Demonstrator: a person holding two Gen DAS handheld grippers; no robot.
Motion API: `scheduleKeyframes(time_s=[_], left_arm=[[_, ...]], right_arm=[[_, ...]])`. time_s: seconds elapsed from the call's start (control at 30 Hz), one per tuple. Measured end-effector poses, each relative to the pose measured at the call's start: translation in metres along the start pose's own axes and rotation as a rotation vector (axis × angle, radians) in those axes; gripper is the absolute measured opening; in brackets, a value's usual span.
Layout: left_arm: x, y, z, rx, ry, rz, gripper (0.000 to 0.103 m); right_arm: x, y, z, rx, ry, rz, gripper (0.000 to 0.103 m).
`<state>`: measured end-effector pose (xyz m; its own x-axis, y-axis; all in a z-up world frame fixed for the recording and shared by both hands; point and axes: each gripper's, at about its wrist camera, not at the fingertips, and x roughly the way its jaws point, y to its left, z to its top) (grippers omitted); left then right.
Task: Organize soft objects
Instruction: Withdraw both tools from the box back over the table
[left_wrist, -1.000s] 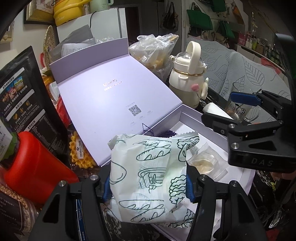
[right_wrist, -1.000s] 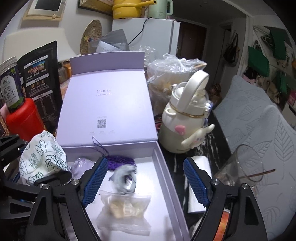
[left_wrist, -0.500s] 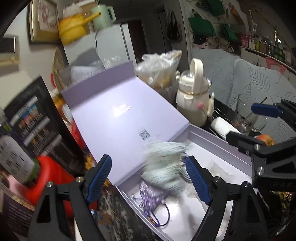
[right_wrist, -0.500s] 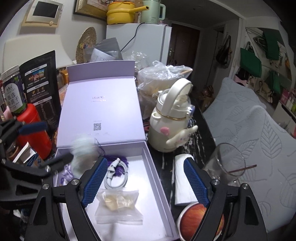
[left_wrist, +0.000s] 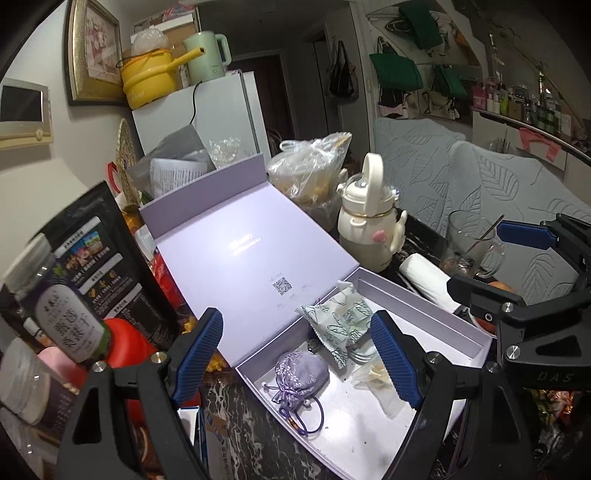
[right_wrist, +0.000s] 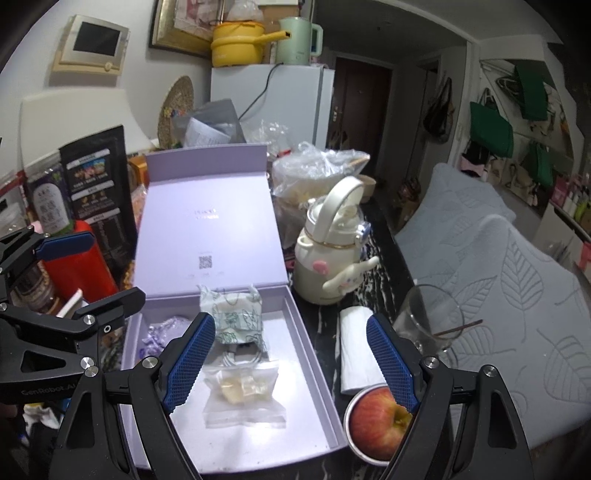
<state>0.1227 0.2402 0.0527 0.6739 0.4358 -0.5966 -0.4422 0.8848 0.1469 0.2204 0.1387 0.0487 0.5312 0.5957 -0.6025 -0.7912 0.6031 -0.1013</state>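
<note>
Box (right_wrist: 317, 373): lilac, lid flat open, at the surface's middle.
Left claw (left_wrist: 295, 358): jaws wide apart, empty, above the box's near-left corner.
Right claw (right_wrist: 290, 363): jaws wide, nothing gripped.
Printed packet (right_wrist: 236, 317): inside the box against its far wall.
Purple pouch (left_wrist: 301, 373): in the box's left corner.
</note>
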Motion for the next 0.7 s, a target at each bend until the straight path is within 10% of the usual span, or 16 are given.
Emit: scheduleKeyframes(time_s=[0.7], left_arm=[[-0.118, -0.02, -0.018, 0.0, -0.101, -0.065, 0.083]], right_arm=[[-0.131, 0.014, -0.028, 0.008, -0.128, -0.022, 0.085]])
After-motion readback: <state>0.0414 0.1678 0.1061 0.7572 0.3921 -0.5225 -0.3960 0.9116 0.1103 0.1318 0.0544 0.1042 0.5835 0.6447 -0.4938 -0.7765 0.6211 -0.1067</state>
